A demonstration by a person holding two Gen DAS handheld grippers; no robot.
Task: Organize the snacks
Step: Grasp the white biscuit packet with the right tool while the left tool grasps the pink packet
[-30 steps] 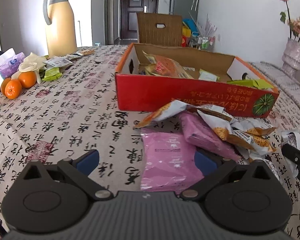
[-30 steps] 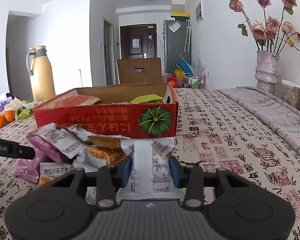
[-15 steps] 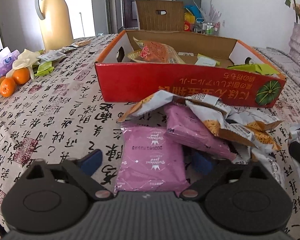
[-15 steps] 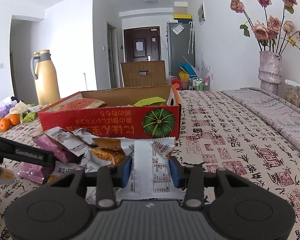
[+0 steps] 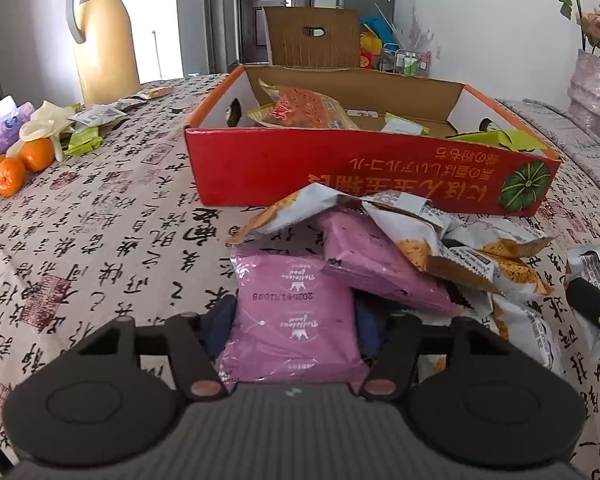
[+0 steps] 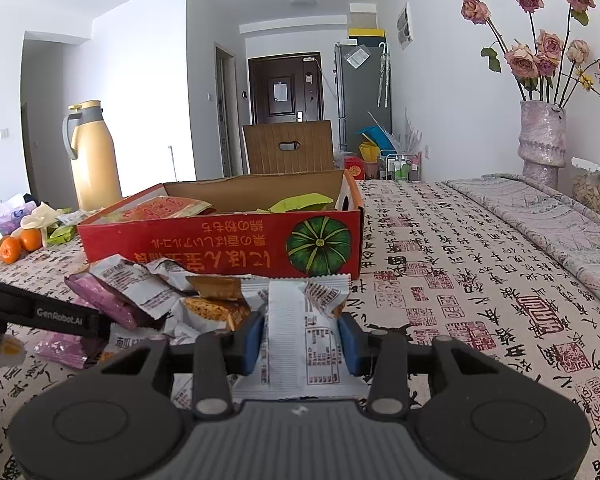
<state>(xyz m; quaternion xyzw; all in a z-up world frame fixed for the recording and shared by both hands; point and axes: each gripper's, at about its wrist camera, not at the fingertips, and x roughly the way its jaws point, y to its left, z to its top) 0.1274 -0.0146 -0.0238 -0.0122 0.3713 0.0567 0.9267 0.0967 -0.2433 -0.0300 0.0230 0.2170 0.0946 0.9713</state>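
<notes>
A red cardboard box (image 5: 364, 176) with several snacks inside stands on the patterned tablecloth; it also shows in the right wrist view (image 6: 220, 244). A pile of snack packets (image 5: 440, 256) lies in front of it. My left gripper (image 5: 296, 320) is shut on a pink snack packet (image 5: 292, 316) at the pile's near edge. My right gripper (image 6: 302, 340) is shut on a white snack packet (image 6: 300, 336) and holds it near the box's front right corner. The left gripper's arm (image 6: 40, 316) shows at the left of the right wrist view.
A yellow thermos jug (image 5: 104, 40), tangerines (image 5: 20, 164), tissues and small packets (image 5: 88, 124) lie at the table's far left. A vase of dried roses (image 6: 542, 136) stands at the far right. A brown chair back (image 6: 288, 148) is behind the box.
My left gripper moved forward around the pink packet and closed on it. My right gripper rose slightly, still holding the white packet.
</notes>
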